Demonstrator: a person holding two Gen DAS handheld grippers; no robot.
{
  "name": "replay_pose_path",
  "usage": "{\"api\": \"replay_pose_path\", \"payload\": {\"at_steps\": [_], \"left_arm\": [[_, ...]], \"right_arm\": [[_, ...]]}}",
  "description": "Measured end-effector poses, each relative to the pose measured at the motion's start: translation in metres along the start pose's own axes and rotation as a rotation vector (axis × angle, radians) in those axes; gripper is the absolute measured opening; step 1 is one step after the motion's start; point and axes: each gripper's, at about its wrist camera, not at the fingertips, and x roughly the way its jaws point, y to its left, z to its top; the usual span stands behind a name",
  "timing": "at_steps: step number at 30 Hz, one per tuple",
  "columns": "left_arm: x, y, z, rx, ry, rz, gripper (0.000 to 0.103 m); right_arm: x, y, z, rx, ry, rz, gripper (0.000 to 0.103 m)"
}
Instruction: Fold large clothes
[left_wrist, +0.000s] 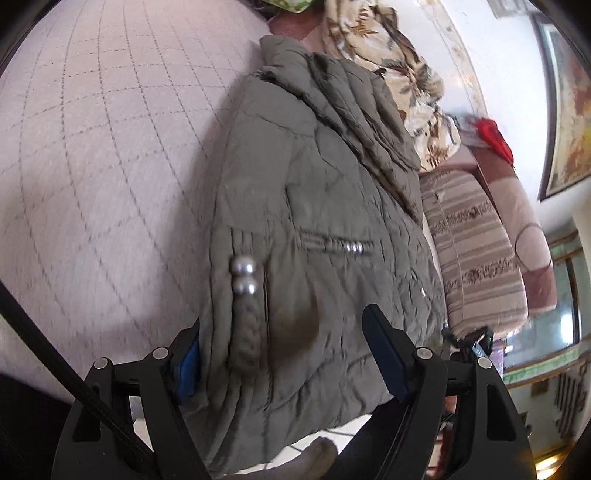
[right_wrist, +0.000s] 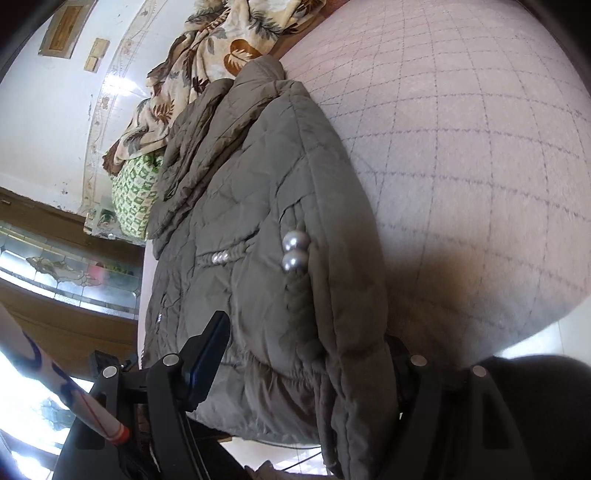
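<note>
Bed cover (left_wrist: 92, 147), pale pink with a stitched diamond grid, filled the left of the left wrist view and the right of the right wrist view; a cream blanket with brown leaf print (right_wrist: 207, 62) lay bunched at the far end by the white wall (right_wrist: 48, 122); a green-and-white patterned bundle (right_wrist: 135, 195), possibly a pillow, sat just below it; a striped beige-brown quilt (left_wrist: 476, 251) lay folded beside the bed; a red item (left_wrist: 495, 138) was blurred; a framed picture (left_wrist: 565, 122) hung on the wall; a leaded glass panel (right_wrist: 66, 273) sat in brown wood.
</note>
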Motion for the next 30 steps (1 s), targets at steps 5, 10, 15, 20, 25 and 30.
{"api": "replay_pose_path", "payload": {"at_steps": [5,10,15,20,25,30], "left_arm": [[0.005,-0.005,-0.017,0.026,0.038,-0.036,0.076],[0.027,-0.016,-0.033,0.082,0.077,0.021,0.076],[0.028,-0.038,-0.039,0.115,0.032,0.181,0.043],[0.007,-0.066,-0.039,0.159,-0.028,0.251,0.027],[-0.034,-0.084,-0.035,0.159,-0.102,0.203,0.024],[-0.062,-0.092,-0.054,0.187,-0.114,0.198,0.024]], "right_arm": [[-0.007,0.001,-0.010,-0.031,0.035,0.037,0.072],[0.006,0.016,-0.019,-0.100,0.071,0.003,0.072],[0.025,0.024,-0.027,-0.120,0.083,-0.047,0.054],[0.008,0.037,-0.025,-0.160,0.031,-0.058,0.021],[-0.034,0.063,-0.024,-0.180,-0.056,0.045,0.017],[-0.064,0.086,-0.044,-0.266,-0.045,0.079,0.017]]}}
